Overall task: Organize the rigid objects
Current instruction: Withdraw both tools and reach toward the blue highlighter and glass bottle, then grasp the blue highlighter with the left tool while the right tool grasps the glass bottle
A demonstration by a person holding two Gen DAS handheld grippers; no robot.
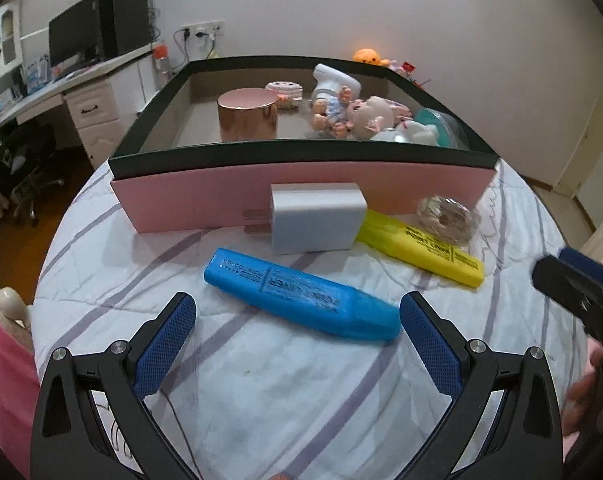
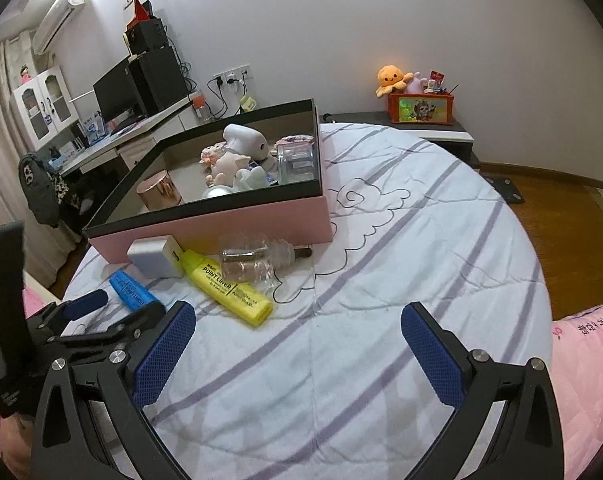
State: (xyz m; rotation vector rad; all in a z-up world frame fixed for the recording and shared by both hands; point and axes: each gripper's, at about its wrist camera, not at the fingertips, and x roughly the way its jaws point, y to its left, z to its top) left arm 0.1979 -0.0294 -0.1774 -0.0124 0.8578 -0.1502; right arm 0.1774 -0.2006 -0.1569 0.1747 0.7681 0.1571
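Your left gripper gapes at the blue plastic highlighter, right gripper released too — the soft striped quilt may sink and let that marker roll.

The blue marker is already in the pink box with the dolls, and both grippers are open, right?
Not quite. The blue marker lies on the bedspread outside the pink box, as the left wrist view shows. Both the left gripper and right gripper are open.

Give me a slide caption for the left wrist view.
Open left gripper nears blue highlighter before pink box.
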